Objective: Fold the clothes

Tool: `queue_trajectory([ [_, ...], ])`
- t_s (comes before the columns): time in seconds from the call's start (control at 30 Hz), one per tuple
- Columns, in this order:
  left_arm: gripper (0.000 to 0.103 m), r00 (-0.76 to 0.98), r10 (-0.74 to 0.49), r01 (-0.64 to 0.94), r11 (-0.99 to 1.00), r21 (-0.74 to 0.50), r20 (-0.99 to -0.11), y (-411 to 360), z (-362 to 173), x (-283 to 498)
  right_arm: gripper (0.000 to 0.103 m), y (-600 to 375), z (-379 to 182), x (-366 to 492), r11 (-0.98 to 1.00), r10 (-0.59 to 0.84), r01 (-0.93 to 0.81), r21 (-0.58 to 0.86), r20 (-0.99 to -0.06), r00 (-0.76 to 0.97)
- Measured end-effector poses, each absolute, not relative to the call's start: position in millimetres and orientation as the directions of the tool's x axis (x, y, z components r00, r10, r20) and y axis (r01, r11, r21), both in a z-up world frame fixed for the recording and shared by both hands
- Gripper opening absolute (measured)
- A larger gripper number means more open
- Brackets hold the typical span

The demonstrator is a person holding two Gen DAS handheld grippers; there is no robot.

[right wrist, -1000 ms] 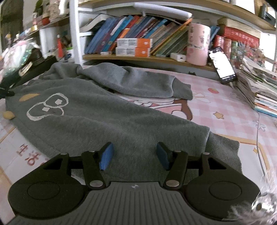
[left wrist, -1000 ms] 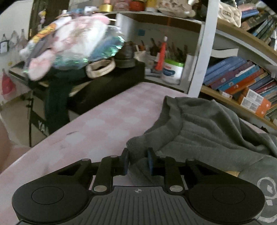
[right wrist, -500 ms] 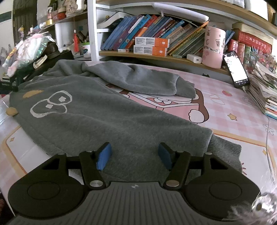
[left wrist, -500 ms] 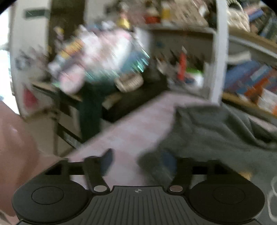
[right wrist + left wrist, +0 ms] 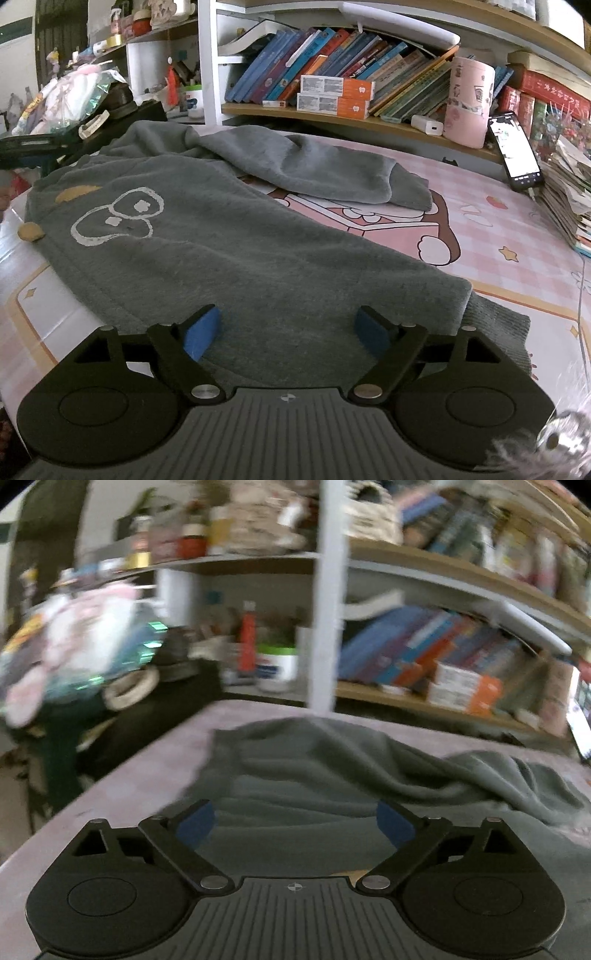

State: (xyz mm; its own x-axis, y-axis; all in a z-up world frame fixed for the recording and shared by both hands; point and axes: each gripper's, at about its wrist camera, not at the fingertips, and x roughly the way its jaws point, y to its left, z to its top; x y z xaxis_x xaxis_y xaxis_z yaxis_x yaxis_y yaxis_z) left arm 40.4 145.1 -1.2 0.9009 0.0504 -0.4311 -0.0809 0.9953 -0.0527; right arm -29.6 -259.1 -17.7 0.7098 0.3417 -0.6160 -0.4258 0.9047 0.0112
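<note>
A grey sweatshirt (image 5: pixel 236 243) with a white outline print lies spread on a pink checked mat (image 5: pixel 517 240). One sleeve (image 5: pixel 332 170) is folded across its far side. My right gripper (image 5: pixel 288 328) is open and empty, just above the garment's near hem. My left gripper (image 5: pixel 293 825) is open and empty, above the garment's shoulder end (image 5: pixel 332 775); that view is blurred. The left gripper also shows in the right wrist view (image 5: pixel 33 149) at the far left.
A bookshelf (image 5: pixel 332 110) full of books runs along the back. A phone (image 5: pixel 515 151) leans at the right beside a stack of books (image 5: pixel 569 199). A pink cup (image 5: pixel 467 99) stands on the shelf. A cluttered dark stand (image 5: pixel 122 701) sits at the left.
My left gripper let go of the sweatshirt's edge, opened wide and swung right over the garment. My right gripper stayed open and drew back a little.
</note>
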Motion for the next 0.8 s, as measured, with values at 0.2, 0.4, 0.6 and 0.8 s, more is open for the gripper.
queue_trajectory([
  [0.2,0.101,0.892,-0.029,0.009,0.999,-0.048,-0.450,123,-11,62,0.081,-257,-6,-29,0.892,0.293,-0.437,-0.120,-0.582,0.759],
  [0.4,0.102,0.883,-0.040,0.013,0.998,-0.060,-0.468,125,-19,64,0.075,-269,14,5,0.881,0.197,-0.391,-0.267,-0.545,0.815],
  [0.6,0.103,0.862,-0.022,-0.002,0.999,-0.047,-0.507,127,-24,67,0.052,-264,12,57,0.818,0.134,-0.410,-0.403,-0.560,0.818],
  [0.8,0.103,0.838,-0.040,-0.019,0.995,-0.102,-0.544,137,-29,74,0.049,-253,-5,99,0.743,0.090,-0.457,-0.489,-0.603,0.792],
])
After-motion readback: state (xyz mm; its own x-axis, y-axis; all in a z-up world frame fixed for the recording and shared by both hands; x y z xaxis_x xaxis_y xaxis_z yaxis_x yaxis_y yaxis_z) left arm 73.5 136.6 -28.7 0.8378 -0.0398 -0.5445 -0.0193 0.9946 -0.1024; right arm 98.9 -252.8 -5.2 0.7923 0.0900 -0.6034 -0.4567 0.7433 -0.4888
